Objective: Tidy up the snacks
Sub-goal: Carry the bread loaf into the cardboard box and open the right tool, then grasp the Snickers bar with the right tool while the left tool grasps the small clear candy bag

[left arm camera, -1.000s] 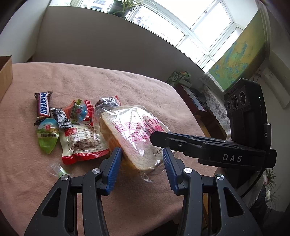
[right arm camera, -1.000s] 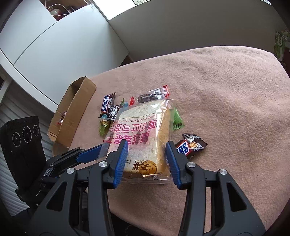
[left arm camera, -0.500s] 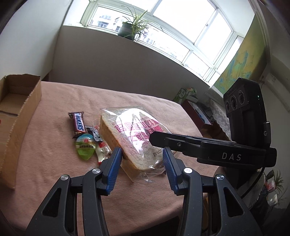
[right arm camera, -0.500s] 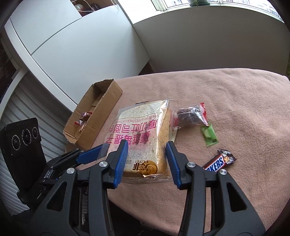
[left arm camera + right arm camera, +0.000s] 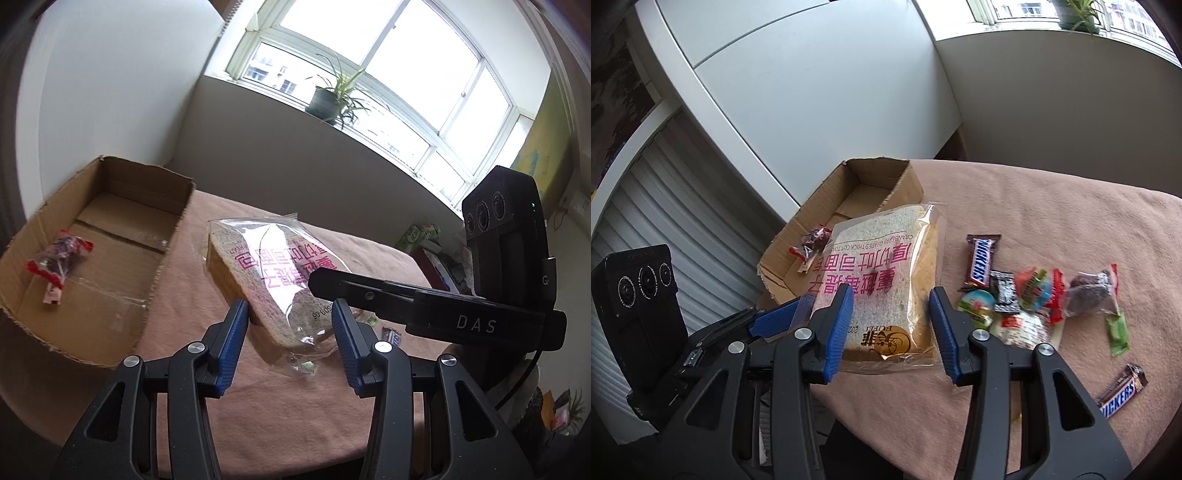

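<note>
Clear crinkled plastic wraps the bread bag [image 5: 886,280], a thick square stack of slices printed with pink lettering. It hangs above the table, clamped from two sides. The left gripper [image 5: 286,325] presses its ribbed blue pads on one end, and the right gripper [image 5: 892,314] squeezes the adjoining end. Both sets of fingers are closed on the bag.

Just past the bag sits the cardboard box [image 5: 122,206], a shallow open tray with torn, ragged rims. Its near long wall lies close under the bag's far edge. Inside, one small red-and-clear packet [image 5: 61,258] rests near a long wall, with bare cardboard floor over most of the rest.

The soft pink cloth [image 5: 1052,221] covers the table, its rounded edge falling away on the near side. The other snacks [image 5: 1034,295] are clustered to the right of the bag, among them glossy brown chocolate bars [image 5: 980,258] and a flat green packet [image 5: 1117,332].
</note>
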Demonstrator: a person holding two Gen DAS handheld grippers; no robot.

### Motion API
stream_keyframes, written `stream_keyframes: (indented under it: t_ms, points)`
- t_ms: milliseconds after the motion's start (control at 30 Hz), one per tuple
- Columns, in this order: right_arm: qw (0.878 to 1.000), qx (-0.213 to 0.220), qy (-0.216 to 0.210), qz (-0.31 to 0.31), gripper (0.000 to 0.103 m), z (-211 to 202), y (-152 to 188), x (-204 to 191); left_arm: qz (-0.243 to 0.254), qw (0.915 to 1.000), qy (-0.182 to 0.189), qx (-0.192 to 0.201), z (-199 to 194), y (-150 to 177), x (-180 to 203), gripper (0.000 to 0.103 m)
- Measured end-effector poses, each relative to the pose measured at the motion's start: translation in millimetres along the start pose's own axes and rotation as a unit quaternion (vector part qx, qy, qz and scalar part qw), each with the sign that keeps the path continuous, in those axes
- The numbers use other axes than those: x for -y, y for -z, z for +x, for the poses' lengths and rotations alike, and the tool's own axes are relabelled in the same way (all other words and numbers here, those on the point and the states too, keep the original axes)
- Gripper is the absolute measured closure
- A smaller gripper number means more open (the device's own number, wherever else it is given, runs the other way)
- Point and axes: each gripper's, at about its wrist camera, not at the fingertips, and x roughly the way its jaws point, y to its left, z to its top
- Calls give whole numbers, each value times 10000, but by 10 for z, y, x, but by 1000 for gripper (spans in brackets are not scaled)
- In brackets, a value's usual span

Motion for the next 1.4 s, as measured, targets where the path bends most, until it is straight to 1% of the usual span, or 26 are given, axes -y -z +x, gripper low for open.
stream_keyframes:
  t_ms: [133, 200, 267, 333, 400, 600, 800, 867, 967, 1067, 1133, 1167, 1200, 1333, 1400]
  points:
    - [9997, -70, -173, -149, 57, 254, -106, -244, -226, 9994, -182, 168, -147, -100, -281, 59]
    - [9994, -103, -312, -136, 58, 407, -195, -327, -239, 9985, -357, 335, -202, -133, -400, 58]
    - [9991, -192, -352, -136, 59, 578, -286, -420, -372, 9969, -527, 439, -233, -175, -533, 59]
    - [9988, -241, -379, -215, 59, 732, -365, -520, -571, 9954, -600, 479, -251, -222, -712, 59]
    - [9983, -289, -401, -317, 60, 867, -429, -621, -637, 9942, -688, 523, -291, -248, -860, 58]
    - [9968, -486, -461, -447, 61, 1219, -539, -816, -753, 9914, -943, 512, -312, -314, -1121, 59]
    - [9957, -612, -406, -571, 61, 1400, -579, -872, -787, 9897, -1120, 430, -258, -325, -1220, 59]
    - [9959, -581, -304, -616, 61, 1396, -581, -869, -767, 9885, -1236, 410, -236, -324, -1214, 59]
    - [9963, -496, -199, -678, 60, 1321, -580, -865, -745, 9874, -1316, 462, -246, -322, -1195, 59]
    - [9970, -430, -162, -625, 60, 1228, -588, -811, -762, 9869, -1324, 527, -244, -346, -1138, 59]
    - [9976, -367, -148, -573, 54, 1151, -581, -763, -712, 9870, -1318, 578, -338, -304, -1132, 59]
    - [9979, -314, -113, -560, 47, 1097, -564, -738, -672, 9871, -1325, 601, -356, -296, -1090, 59]
    - [9981, -256, -78, -561, 42, 1048, -551, -719, -633, 9872, -1324, 626, -383, -282, -1060, 59]
    - [9976, -53, 118, -685, 35, 756, -465, -630, -456, 9883, -1293, 670, -420, -242, -890, 59]
    - [9971, 36, 220, -723, 29, 615, -414, -561, -389, 9894, -1220, 686, -423, -217, -798, 59]
